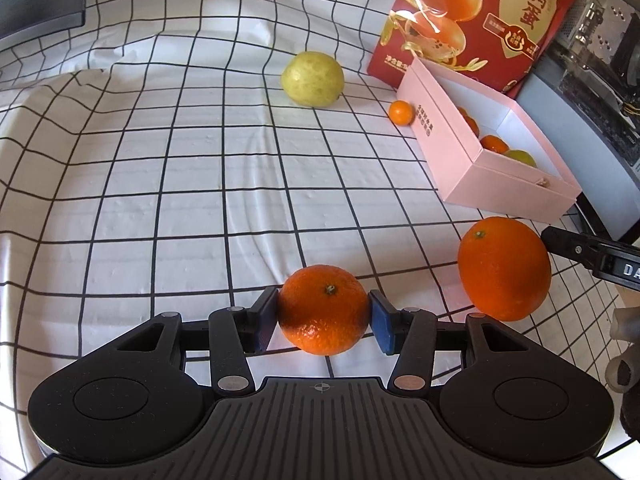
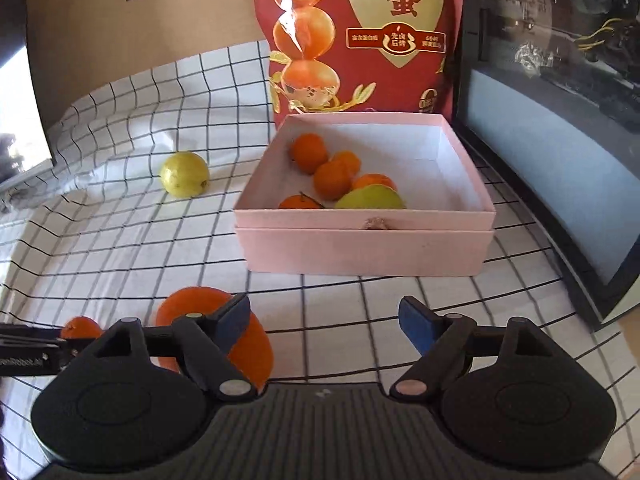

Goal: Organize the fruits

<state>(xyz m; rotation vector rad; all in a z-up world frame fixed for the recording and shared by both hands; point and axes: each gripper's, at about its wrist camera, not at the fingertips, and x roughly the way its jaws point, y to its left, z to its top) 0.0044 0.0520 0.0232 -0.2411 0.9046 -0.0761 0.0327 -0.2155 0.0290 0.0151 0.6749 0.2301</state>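
My left gripper [image 1: 323,314] is shut on a mandarin [image 1: 323,310], held just above the checked cloth. A large orange [image 1: 504,268] lies to its right; in the right wrist view the large orange [image 2: 248,348] sits beside and behind my left finger. My right gripper [image 2: 324,326] is open and empty, facing the pink box [image 2: 366,246]. The box holds several small mandarins [image 2: 332,178] and a green guava [image 2: 370,198]. A yellow-green guava [image 1: 313,78] and a small mandarin [image 1: 401,113] lie on the cloth left of the pink box [image 1: 452,148].
A red snack bag [image 2: 360,36] stands behind the box. A dark glass-fronted case [image 2: 560,140] runs along the right side. A dark screen edge [image 1: 40,4] sits at the far left. The white checked cloth [image 1: 180,184] covers the table.
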